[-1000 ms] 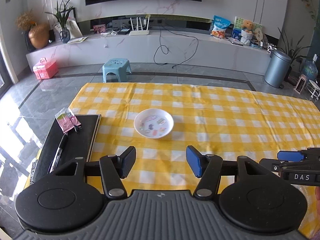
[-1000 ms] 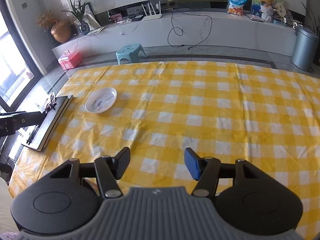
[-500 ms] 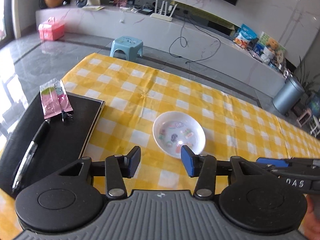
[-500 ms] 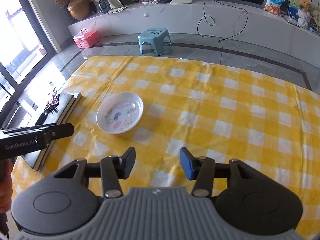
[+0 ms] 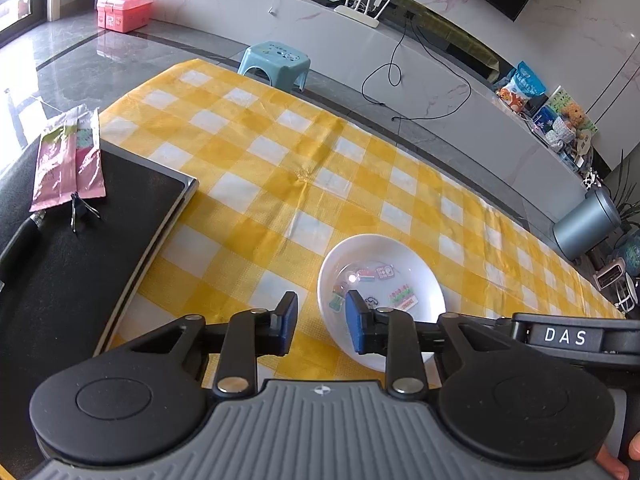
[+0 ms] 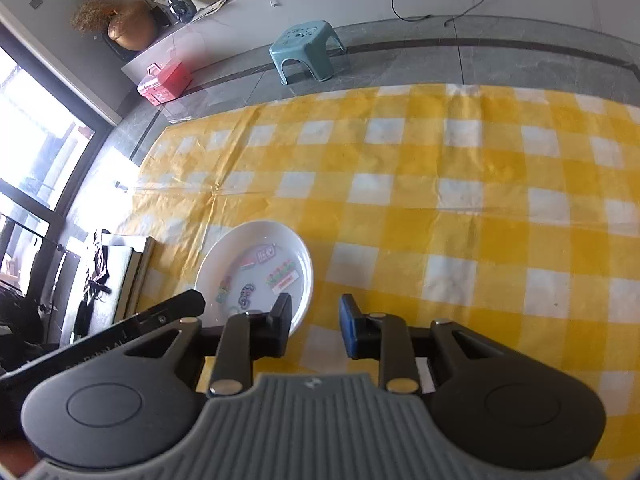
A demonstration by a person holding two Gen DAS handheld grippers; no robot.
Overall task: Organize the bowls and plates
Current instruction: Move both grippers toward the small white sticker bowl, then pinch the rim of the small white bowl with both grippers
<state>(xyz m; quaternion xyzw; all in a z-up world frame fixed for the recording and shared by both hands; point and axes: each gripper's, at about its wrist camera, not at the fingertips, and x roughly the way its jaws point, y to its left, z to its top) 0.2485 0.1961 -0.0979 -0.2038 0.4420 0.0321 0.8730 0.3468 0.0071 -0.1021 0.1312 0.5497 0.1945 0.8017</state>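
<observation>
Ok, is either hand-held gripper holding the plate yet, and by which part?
Neither. The left hand-held gripper and right hand-held gripper have been closing on opposite edges of the white plate, its rim between each one's fingers, but the pads are not pressing yet.

White plate (image 5: 416,276), colourful stickers; yellow-white checked tablecloth (image 5: 280,168); black board (image 5: 100,232).

Glossy white plate (image 5: 420,276), perhaps ceramic.

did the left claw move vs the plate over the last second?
Yes. The left claw has come forward and down onto the white plate, which fills far more of the left wrist view; its jaws have just been closing and now straddle the plate's near-left rim.
</observation>
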